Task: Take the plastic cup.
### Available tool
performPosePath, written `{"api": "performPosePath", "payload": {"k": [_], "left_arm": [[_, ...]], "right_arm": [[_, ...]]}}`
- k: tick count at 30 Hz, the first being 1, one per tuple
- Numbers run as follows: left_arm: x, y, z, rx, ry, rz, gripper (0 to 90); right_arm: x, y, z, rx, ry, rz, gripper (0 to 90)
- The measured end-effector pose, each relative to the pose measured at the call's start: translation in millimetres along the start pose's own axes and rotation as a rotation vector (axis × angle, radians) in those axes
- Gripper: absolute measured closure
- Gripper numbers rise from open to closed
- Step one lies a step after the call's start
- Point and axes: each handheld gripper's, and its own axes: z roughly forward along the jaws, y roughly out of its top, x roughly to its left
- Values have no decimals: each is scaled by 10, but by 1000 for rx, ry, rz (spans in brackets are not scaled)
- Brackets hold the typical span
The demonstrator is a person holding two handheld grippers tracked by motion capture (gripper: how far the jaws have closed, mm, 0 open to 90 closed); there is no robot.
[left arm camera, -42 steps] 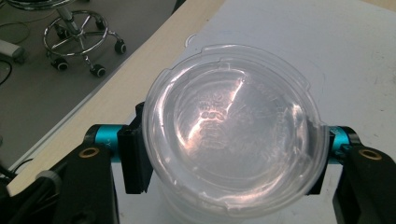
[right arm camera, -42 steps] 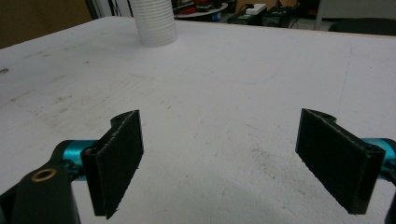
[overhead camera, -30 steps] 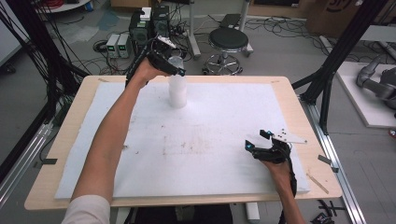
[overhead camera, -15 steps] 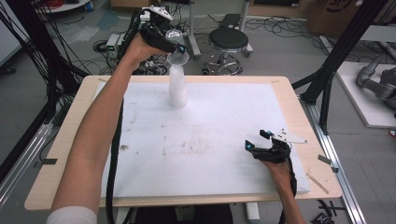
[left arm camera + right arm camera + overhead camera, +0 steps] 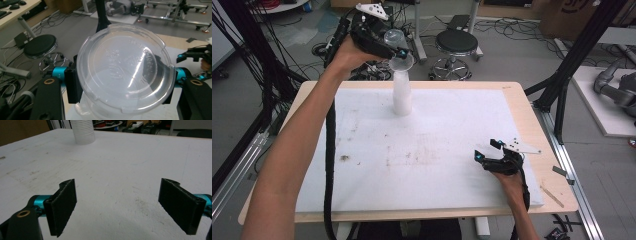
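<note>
Clear plastic cup (image 5: 125, 72), embossed base apparently facing the camera, pinched by left gripper (image 5: 398, 51); right gripper (image 5: 486, 151) spread.

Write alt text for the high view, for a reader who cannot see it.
A person's left gripper holds a clear plastic cup above a white cup stack standing at the far side of a white-covered table. The right gripper rests open near the table's right front.
</note>
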Motion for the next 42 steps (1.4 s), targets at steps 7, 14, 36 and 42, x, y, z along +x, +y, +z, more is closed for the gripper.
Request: {"api": "performPosePath", "payload": {"k": [7, 14, 36, 42], "left_arm": [[-328, -157, -223, -62, -56, 38, 368], [-654, -334, -394, -151, -117, 68, 367], [-1147, -1306, -204, -266, -194, -7, 367], [-1228, -1555, -136, -295, -201, -38, 366]], "right_arm": [[-3, 1, 2, 1, -3, -2, 148], [1, 1, 5, 5, -5, 0, 148], [7, -3, -4, 0, -13, 2, 148], [6, -3, -3, 2, -13, -2, 148]]}}
